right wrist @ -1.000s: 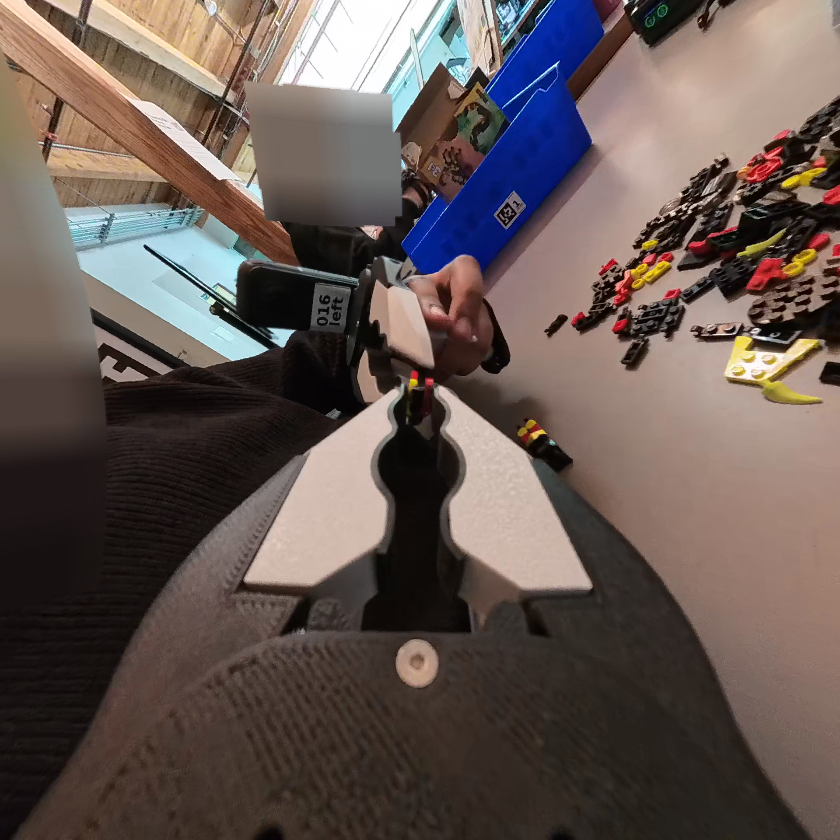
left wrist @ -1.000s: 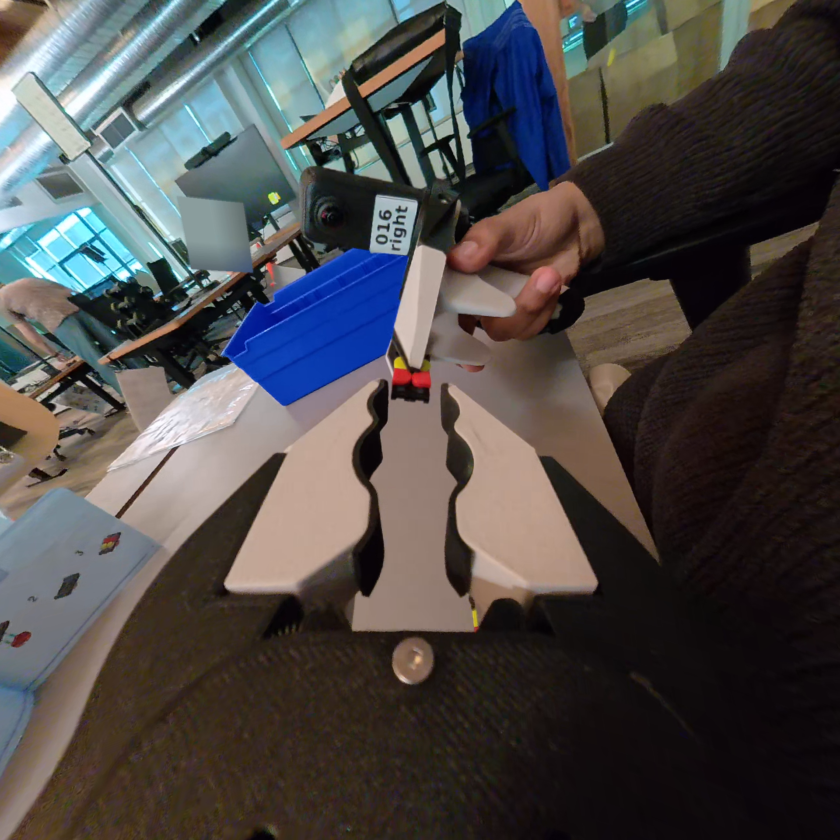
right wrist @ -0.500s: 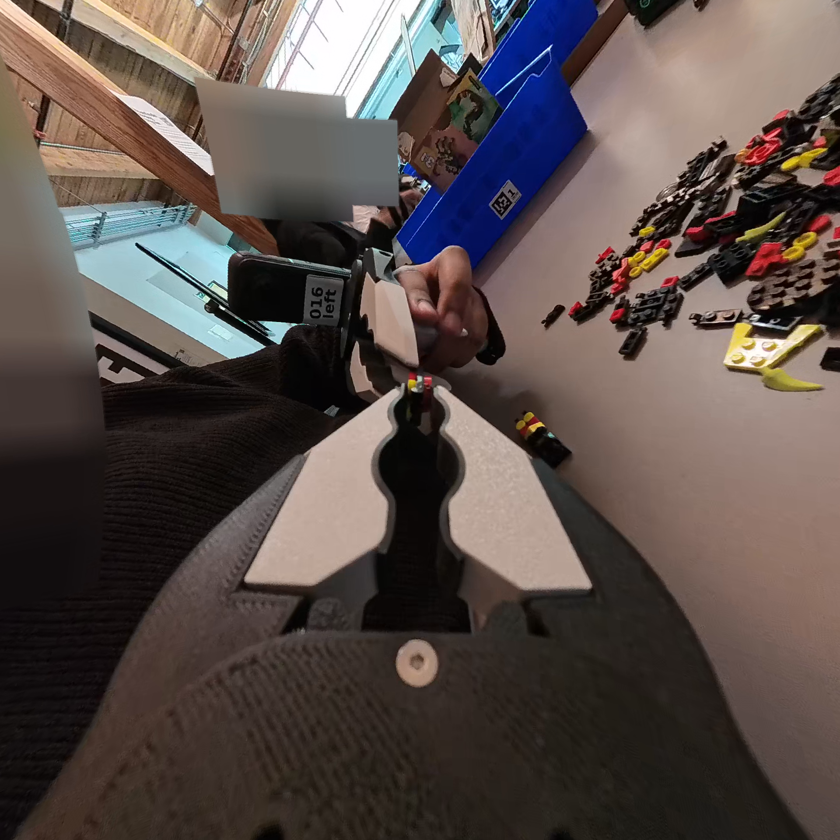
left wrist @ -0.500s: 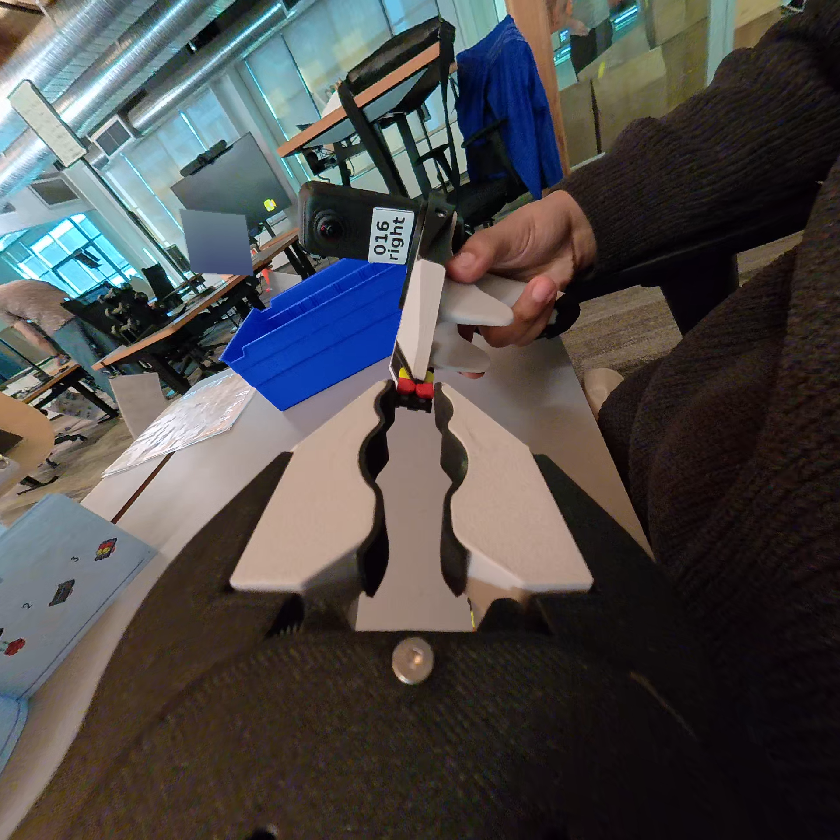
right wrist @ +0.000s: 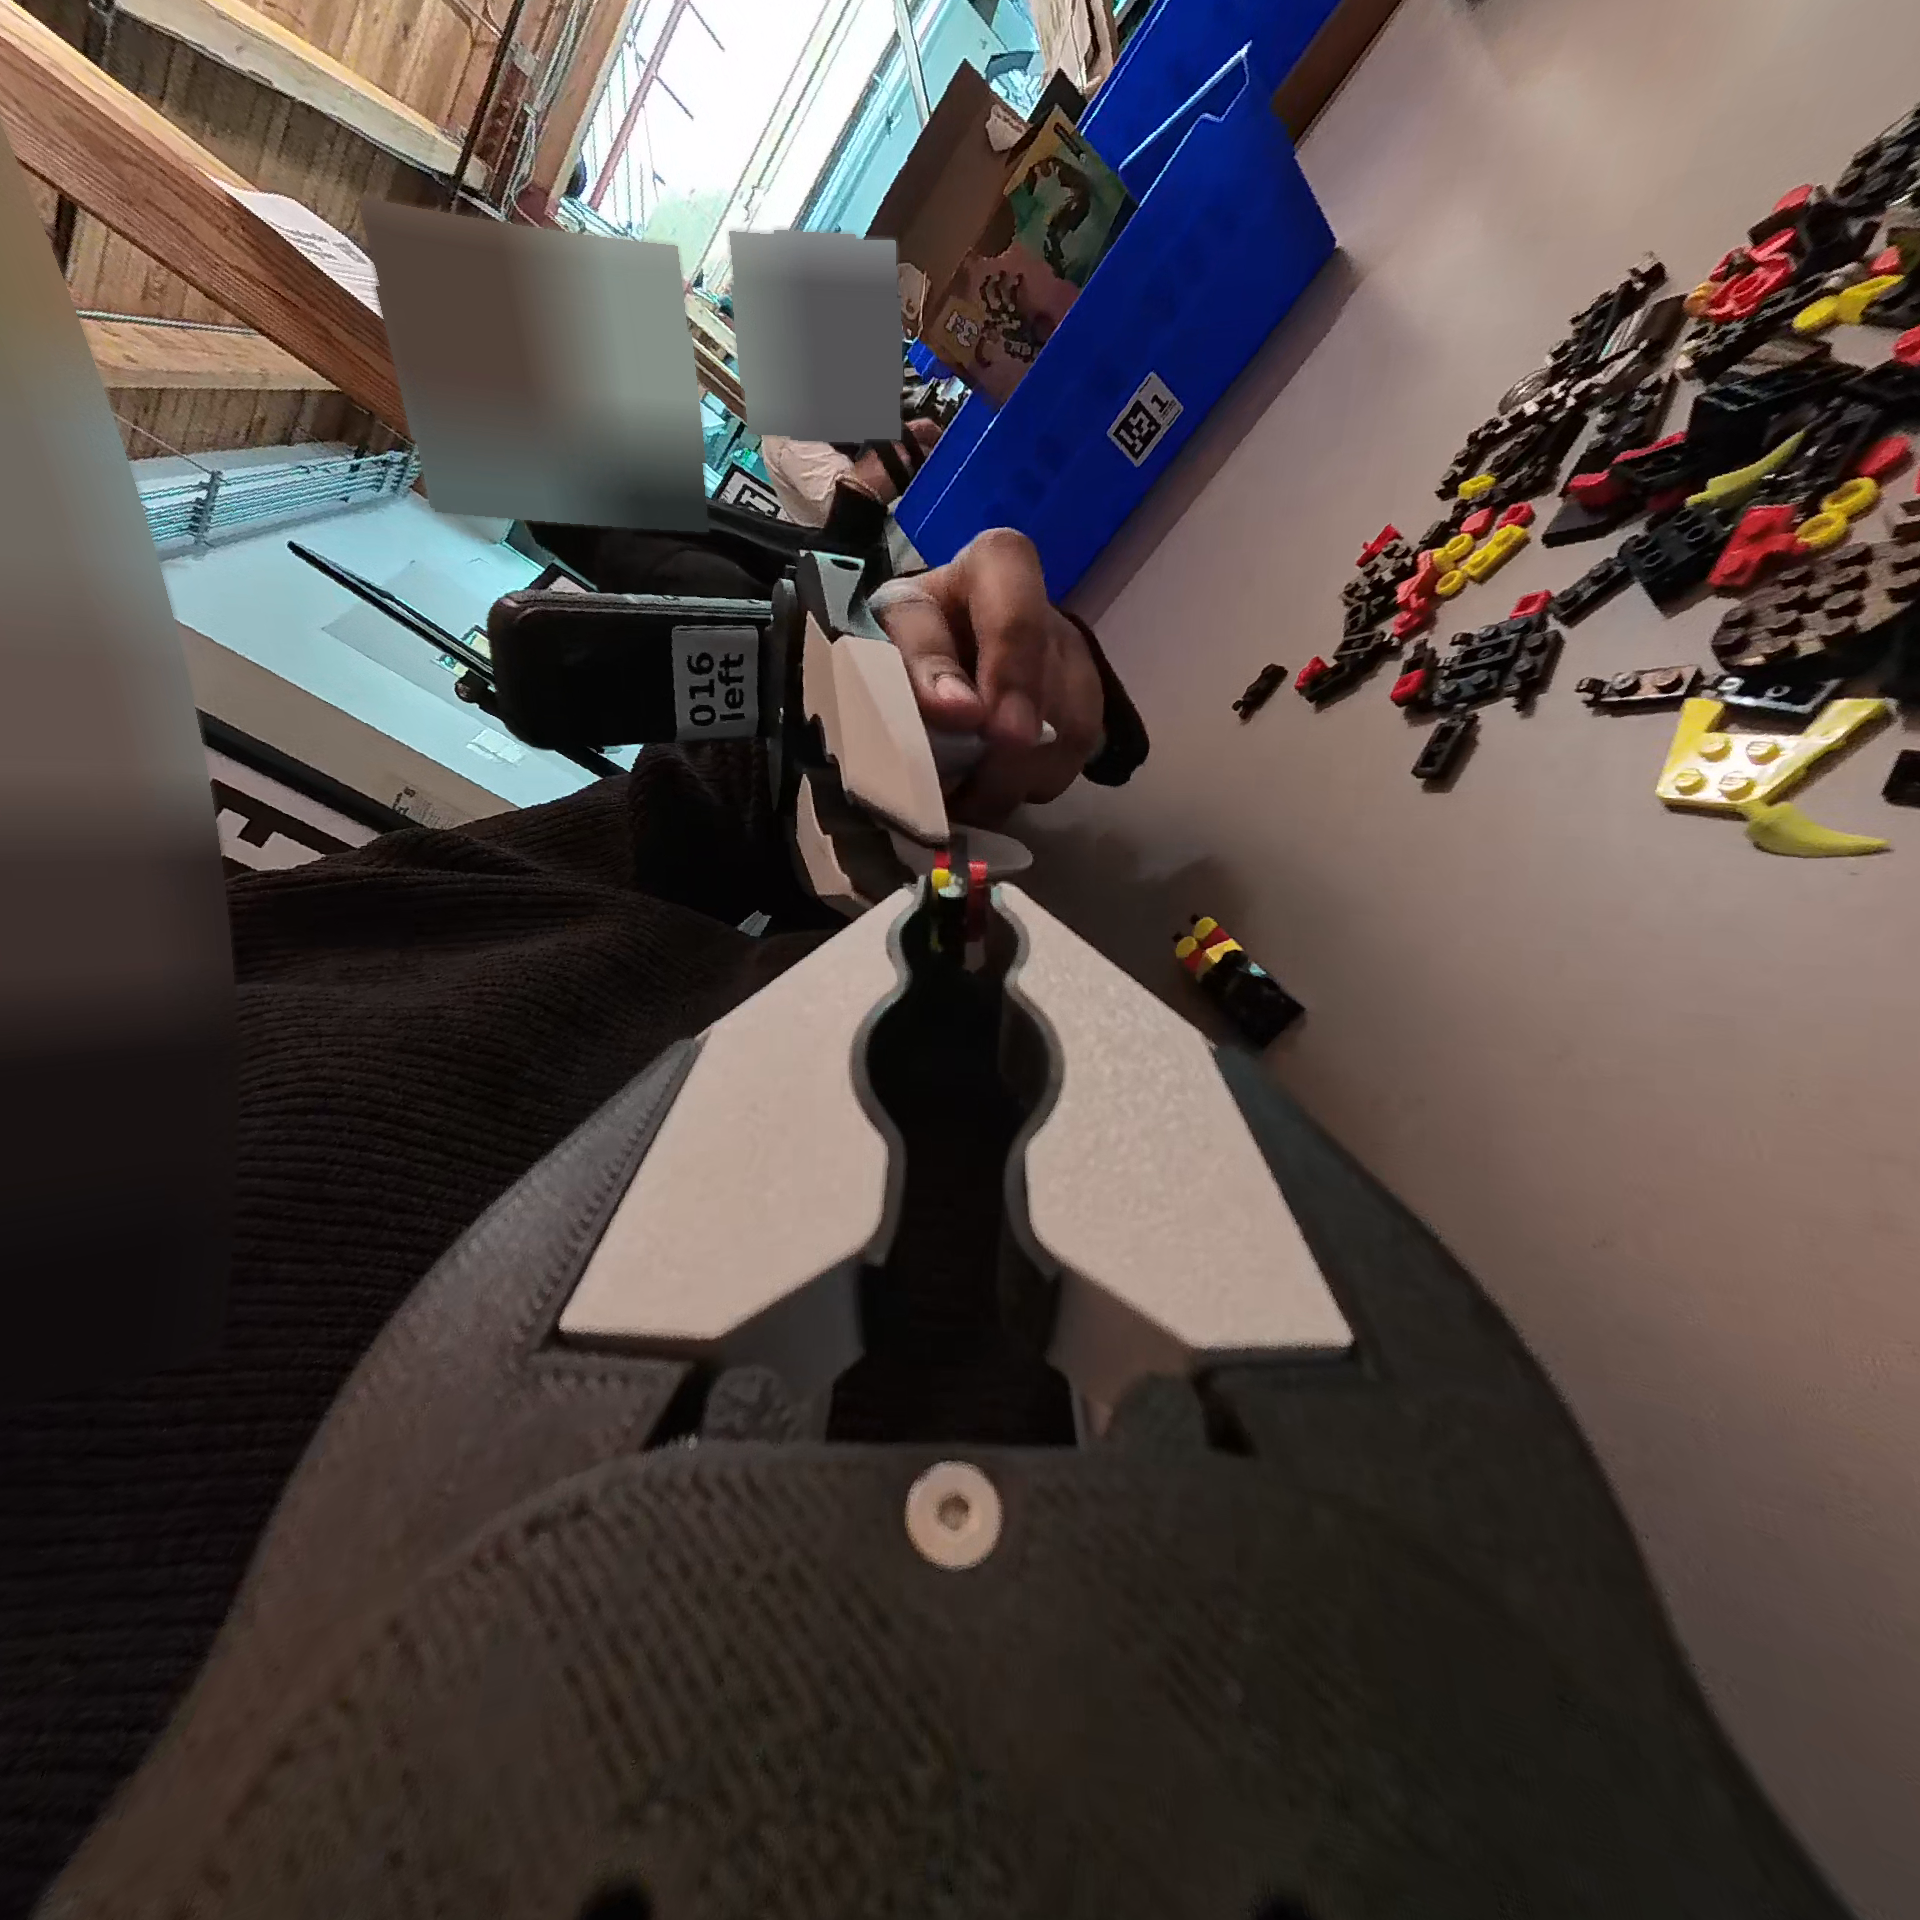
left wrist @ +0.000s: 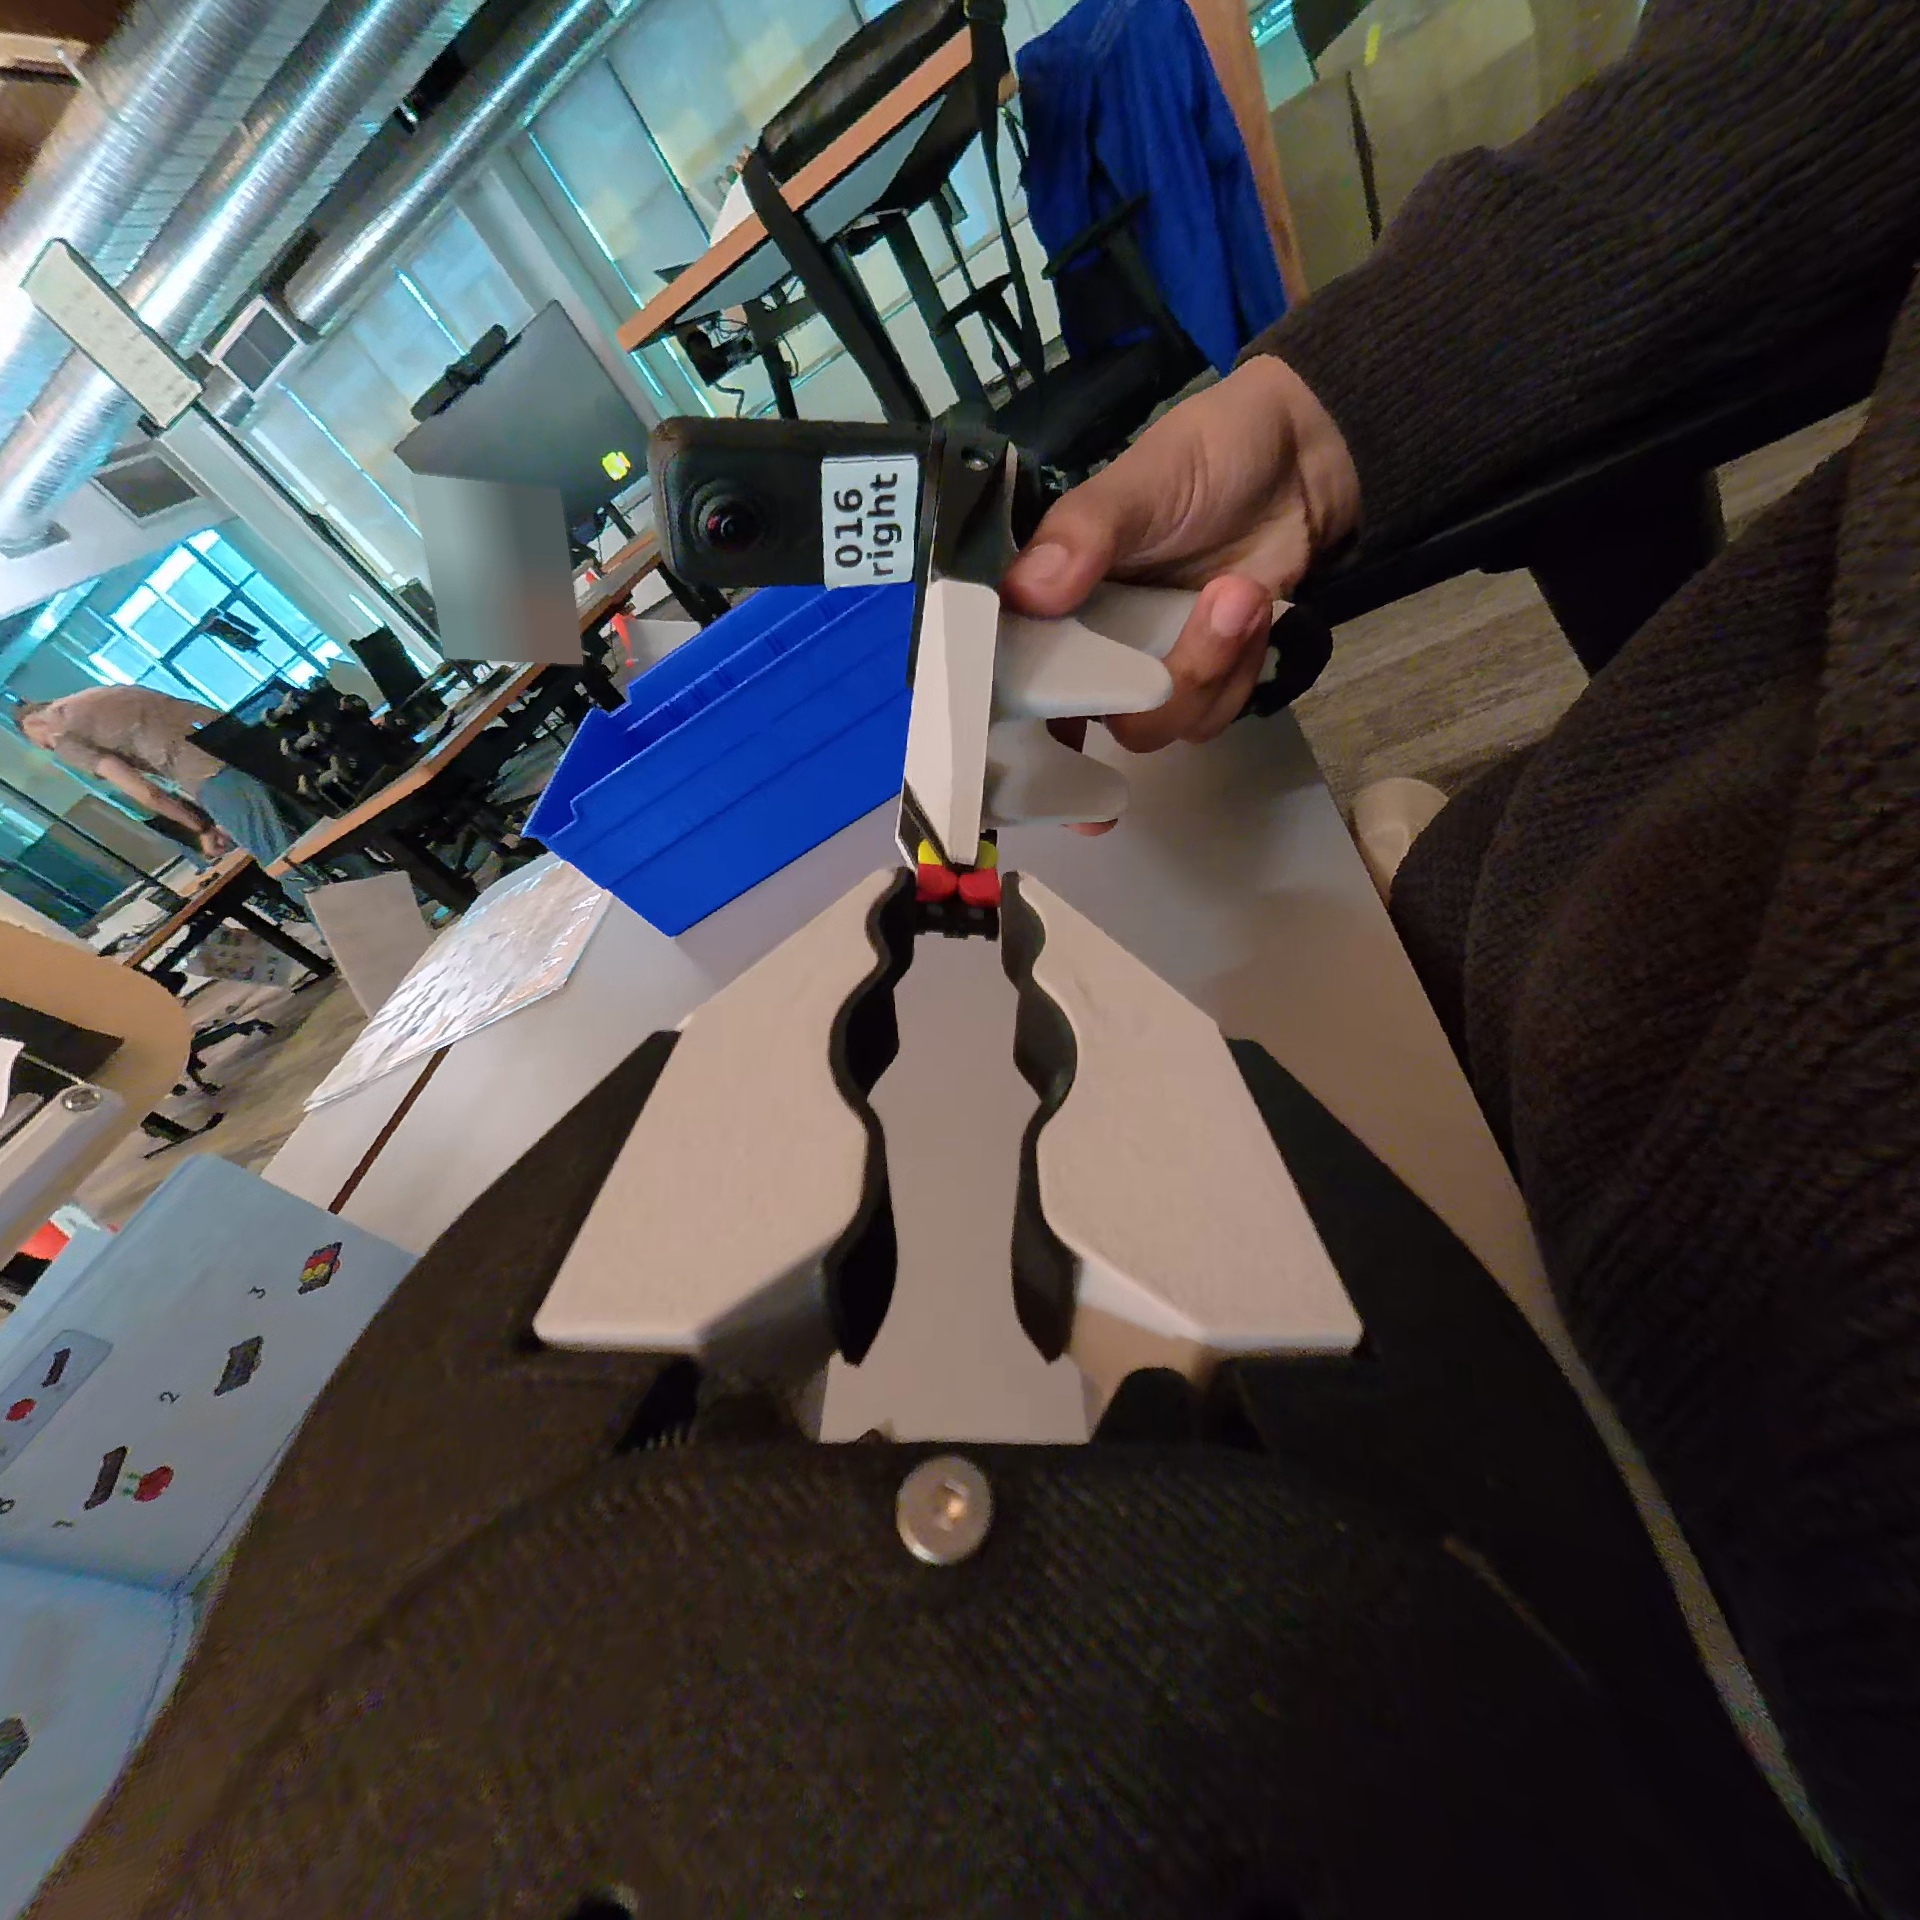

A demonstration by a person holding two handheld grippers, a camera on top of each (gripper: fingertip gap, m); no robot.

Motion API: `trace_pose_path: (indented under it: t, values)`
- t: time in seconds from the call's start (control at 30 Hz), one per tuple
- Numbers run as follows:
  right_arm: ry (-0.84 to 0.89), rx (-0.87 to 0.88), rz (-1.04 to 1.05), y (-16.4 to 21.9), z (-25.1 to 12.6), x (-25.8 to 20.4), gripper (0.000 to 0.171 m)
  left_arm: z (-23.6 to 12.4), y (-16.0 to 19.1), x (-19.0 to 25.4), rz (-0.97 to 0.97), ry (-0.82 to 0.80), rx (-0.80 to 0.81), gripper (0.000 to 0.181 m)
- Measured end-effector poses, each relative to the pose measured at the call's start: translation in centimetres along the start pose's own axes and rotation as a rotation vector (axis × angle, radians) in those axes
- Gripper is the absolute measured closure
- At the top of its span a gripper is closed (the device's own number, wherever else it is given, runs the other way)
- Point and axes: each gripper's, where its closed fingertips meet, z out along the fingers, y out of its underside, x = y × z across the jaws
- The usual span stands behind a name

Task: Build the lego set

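Nearest, in the left wrist view, the left gripper [left wrist: 957, 914] grasps a small lego piece [left wrist: 957, 902] (red studs over a black base) between its fingertips, above the grey tabletop [left wrist: 1226, 914]. Directly beyond, the right gripper [left wrist: 948, 844] comes down onto the same piece from above, its tips clenched on the yellow upper part; a hand [left wrist: 1184, 561] in a dark sleeve holds it. Farther back on the tabletop stand a blue bin [left wrist: 727, 790] and a clear plastic bag [left wrist: 468, 987]; a light-blue instruction sheet [left wrist: 156, 1403] lies at lower left.

From the right wrist view, the right gripper [right wrist: 958, 902] pinches the lego piece [right wrist: 956, 899] against the left gripper [right wrist: 935, 831]. Just beside, a second small assembly [right wrist: 1231, 971] rests on the tabletop [right wrist: 1558, 1091]. Well apart, loose black, red and yellow bricks [right wrist: 1662, 540] lie scattered, with another blue bin [right wrist: 1132, 384] beyond.
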Motion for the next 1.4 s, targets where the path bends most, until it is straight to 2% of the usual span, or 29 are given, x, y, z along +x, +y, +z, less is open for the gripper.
trace_pose_path:
  t: [0.77, 0.97, 1.4]
  values:
    - [-0.021, -0.014, 0.031, 0.12, -0.13, -0.11, 0.163, 0.03, 0.00, 0.09, 0.051, 0.030, -0.037, 0.168]
    - [-0.034, -0.007, 0.050, 0.08, -0.13, -0.15, 0.163, -0.03, -0.18, 0.32, 0.117, -0.021, -0.014, 0.168]
    - [-0.042, -0.004, 0.067, 0.17, -0.11, -0.12, 0.163, 0.13, 0.59, 0.33, 0.059, -0.007, -0.037, 0.156]
